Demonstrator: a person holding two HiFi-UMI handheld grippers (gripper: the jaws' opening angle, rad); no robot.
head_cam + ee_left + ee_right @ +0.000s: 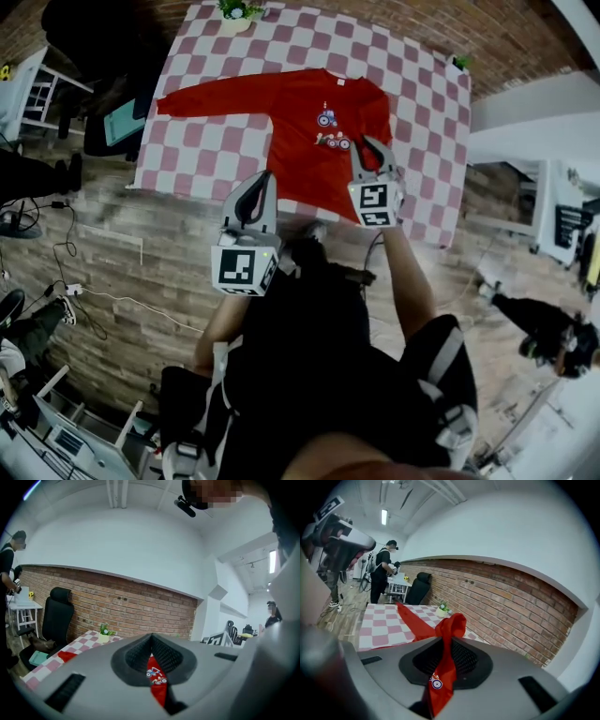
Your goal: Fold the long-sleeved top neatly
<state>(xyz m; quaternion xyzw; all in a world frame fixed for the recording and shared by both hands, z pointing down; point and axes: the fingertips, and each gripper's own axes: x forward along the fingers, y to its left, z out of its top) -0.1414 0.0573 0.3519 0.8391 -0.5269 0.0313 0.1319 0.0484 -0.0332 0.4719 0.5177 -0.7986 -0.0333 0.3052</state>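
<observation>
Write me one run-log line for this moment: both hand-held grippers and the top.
right hand-held gripper: shut on top | left hand-held gripper: shut, empty | top: mostly flat on table

Top (281, 112) lies on table (422, 103); plant (236, 11) at far edge; chair (57, 613) left of table.

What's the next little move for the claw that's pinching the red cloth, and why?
Probably carry it over the red top, lay it down and let go: the right claw pinches a bunched fold of it, while one sleeve lies stretched out flat.
</observation>
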